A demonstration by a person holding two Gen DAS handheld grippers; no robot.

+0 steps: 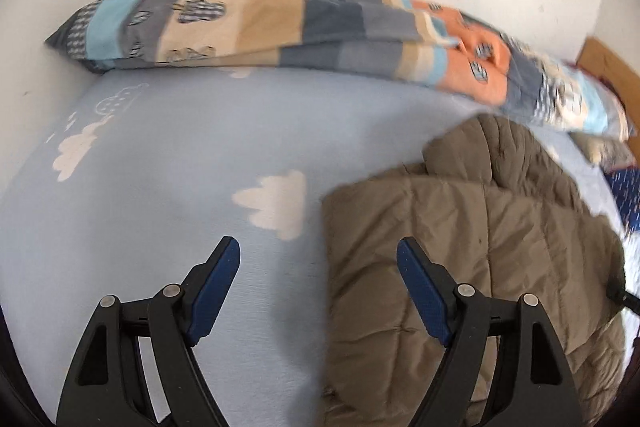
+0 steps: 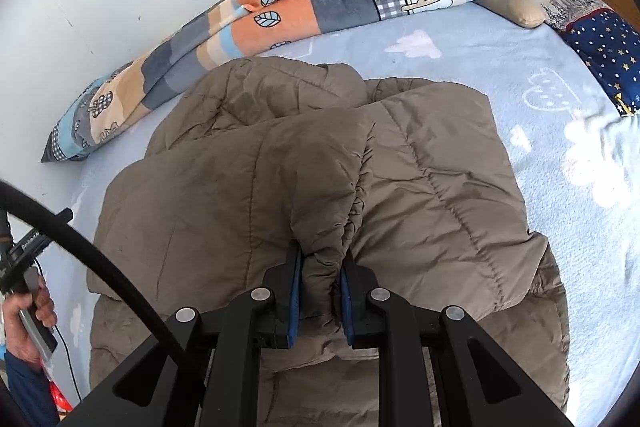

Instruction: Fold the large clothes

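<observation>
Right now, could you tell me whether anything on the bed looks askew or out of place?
Nothing looks damaged or spilled. The brown jacket lies rumpled, its sleeve cuff pinched in the right gripper.

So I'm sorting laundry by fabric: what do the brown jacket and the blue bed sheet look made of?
Brown jacket: looks like thin synthetic shell, nylon or polyester, with a faint sheen; stitched quilt lines and puffy, crinkled panels suggest padding.
Blue bed sheet: looks like soft matte knit or brushed cotton, cannot tell which; flat, no shine, with white cloud prints.
</observation>
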